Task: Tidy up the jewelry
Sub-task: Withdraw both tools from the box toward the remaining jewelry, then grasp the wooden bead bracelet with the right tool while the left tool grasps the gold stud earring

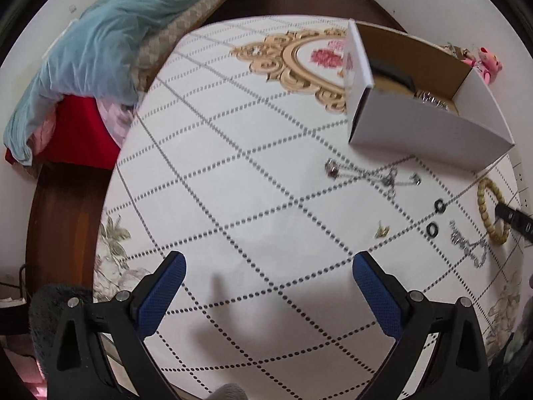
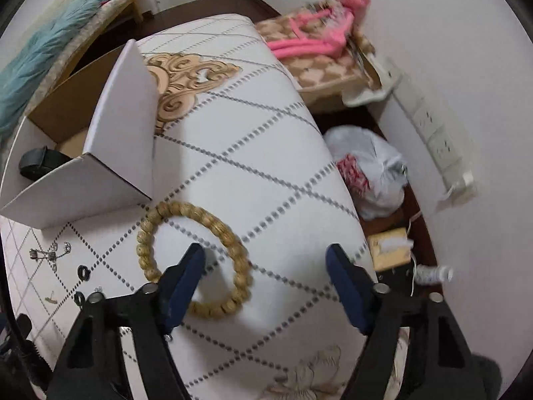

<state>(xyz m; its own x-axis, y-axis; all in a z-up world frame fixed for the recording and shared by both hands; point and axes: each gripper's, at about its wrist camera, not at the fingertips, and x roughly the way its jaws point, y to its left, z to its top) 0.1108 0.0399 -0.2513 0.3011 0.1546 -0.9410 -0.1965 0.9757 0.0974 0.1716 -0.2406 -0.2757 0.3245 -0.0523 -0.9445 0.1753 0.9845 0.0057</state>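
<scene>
Both grippers above table (image 1: 233,173), fingers apart, nothing held. Right gripper (image 2: 266,266) over wooden bead bracelet (image 2: 233,250); left gripper (image 1: 269,266) over bare cloth.

left gripper (image 1: 269,268): black plastic frame; triangular cut-outs; silver round screws; blue textured pads
right gripper (image 2: 265,261): same black frame; silver screws; dark blue pads; small screw under the left pad

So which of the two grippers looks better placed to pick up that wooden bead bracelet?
Probably the right gripper: its open fingers straddle one side of the bead bracelet. The left gripper hangs over bare tablecloth, away from it.
</scene>
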